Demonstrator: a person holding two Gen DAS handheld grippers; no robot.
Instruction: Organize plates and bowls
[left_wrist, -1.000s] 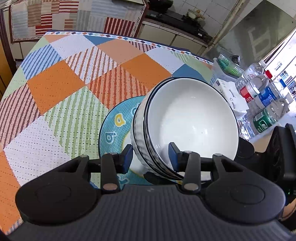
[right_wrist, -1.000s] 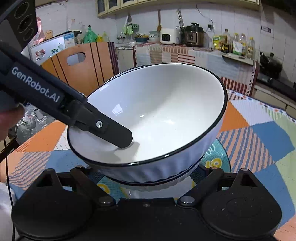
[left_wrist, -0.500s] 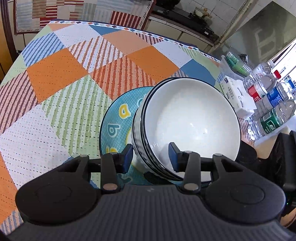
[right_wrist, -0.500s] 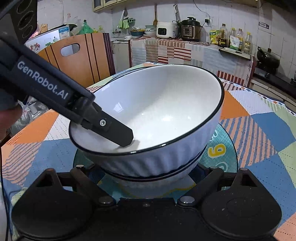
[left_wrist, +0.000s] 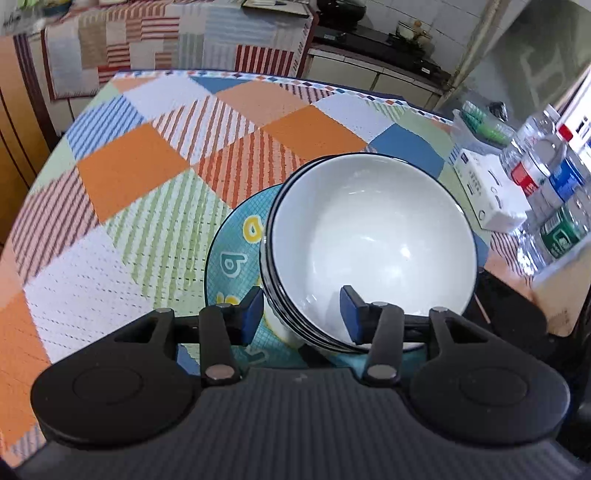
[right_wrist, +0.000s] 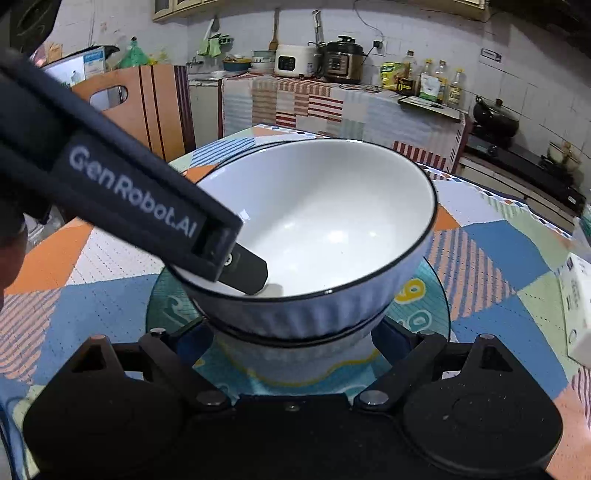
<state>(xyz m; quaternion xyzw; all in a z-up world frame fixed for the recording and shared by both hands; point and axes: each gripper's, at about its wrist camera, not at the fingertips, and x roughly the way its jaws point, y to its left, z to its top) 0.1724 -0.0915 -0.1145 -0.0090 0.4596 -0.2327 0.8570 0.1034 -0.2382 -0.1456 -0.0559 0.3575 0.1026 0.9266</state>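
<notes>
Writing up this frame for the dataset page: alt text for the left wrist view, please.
The left gripper straddles the near rim of stacked white bowls, one blue pad outside and one inside, jaws just opening and no longer pinching. The bowls sit on a teal plate on a patchwork tablecloth, with a white box and bottles at right.

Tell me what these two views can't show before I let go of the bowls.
- Right tongs: tips hidden behind the stacked bowls, right wrist view; grip unreadable.
- Blue plate: its middle is covered by the bowls in both views.
- Bowl count: only nested rims show, left wrist view.
- Bottle labels: blurred at the frame edge.
</notes>
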